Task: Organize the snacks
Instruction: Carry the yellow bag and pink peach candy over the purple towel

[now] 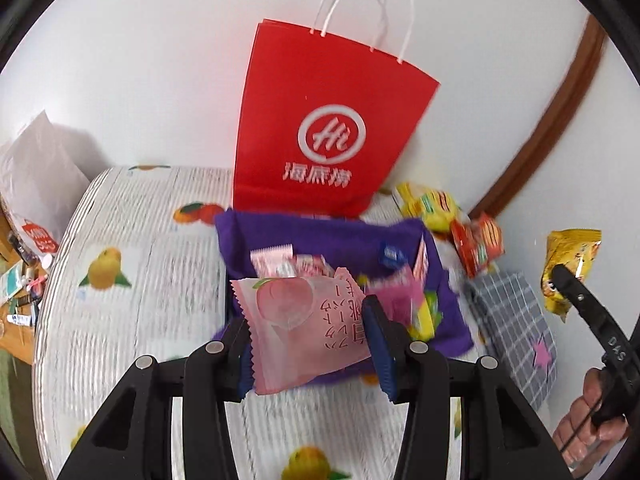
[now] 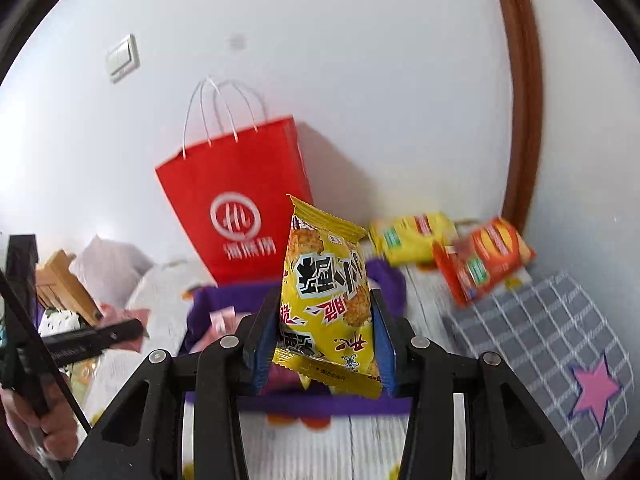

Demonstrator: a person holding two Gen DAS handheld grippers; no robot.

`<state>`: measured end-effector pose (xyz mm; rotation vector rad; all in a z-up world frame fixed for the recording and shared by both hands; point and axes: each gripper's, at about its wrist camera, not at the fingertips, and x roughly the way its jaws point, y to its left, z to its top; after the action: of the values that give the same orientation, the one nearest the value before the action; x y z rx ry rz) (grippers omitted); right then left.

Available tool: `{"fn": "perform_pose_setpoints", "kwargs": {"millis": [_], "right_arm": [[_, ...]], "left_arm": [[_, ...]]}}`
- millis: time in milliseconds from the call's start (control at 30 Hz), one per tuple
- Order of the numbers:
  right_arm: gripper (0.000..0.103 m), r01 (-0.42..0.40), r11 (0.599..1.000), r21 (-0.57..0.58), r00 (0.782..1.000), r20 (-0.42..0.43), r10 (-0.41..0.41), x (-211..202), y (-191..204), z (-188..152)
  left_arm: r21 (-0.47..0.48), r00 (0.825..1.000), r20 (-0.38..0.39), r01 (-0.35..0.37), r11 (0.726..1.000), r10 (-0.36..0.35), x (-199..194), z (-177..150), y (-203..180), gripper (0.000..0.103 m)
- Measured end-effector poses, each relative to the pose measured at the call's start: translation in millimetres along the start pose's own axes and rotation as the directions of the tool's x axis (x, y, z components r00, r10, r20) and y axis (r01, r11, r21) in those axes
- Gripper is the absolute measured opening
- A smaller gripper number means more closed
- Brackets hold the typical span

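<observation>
Your left tongs (image 1: 308, 344) are clamped on a pink peach packet (image 1: 304, 324), held just above the near edge of the purple fabric bin (image 1: 344, 236). Your right tongs (image 2: 324, 340) are gripping a yellow cracker packet (image 2: 326, 284) upright, also over the near side of that bin (image 2: 384, 276), a little to the right of the left pair.

By the look of it, you are roughly midway. The bin already holds several small packets: pink wrappers (image 1: 276, 258), a blue one (image 1: 390, 256) and a bright pink and yellow cluster (image 1: 416, 304) on its right side. That much of the sorting appears done, and the two packets in your tongs seem to be the next ones going in.

What is left, as far as the views show: a yellow packet (image 2: 412, 236) and a red-orange packet (image 2: 484, 260) lie loose on the fruit-print table (image 1: 132, 312) behind and to the right of the bin, near the wall. A grey checked cloth piece with a pink star (image 2: 552, 328) lies just right of the bin; you cannot tell from here whether it is a second container or just a mat. The red paper bag (image 1: 328, 120) stands behind the bin against the wall; whether it holds more snacks is hidden.
</observation>
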<state>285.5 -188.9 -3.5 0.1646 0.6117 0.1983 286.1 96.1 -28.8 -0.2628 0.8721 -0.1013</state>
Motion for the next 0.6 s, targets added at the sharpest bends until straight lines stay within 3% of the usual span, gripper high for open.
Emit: {"fn": "perform_pose_setpoints", "kwargs": {"millis": [167,300,600], "right_arm": [[0.043,-0.023,1.0,0.013,0.999,-0.022,0.023,37.1,5.2,22.1],[0.043,-0.062,0.997,0.056,0.994,-0.089,0.067,70.3,3.5,31.1],[0.043,-0.069,0.996,0.06,0.982,-0.172,0.079,122.9,2.1,25.3]], "left_arm": [[-0.045,1.0,0.01,-0.01,0.999,0.01,24.2,27.1,0.8,0.045],[-0.084,1.0,0.017,-0.012,0.996,0.014,40.8,43.5,4.7,0.045],[-0.057,0.999,0.018,-0.048,0.997,0.049,60.3,50.6,7.9,0.045]]}}
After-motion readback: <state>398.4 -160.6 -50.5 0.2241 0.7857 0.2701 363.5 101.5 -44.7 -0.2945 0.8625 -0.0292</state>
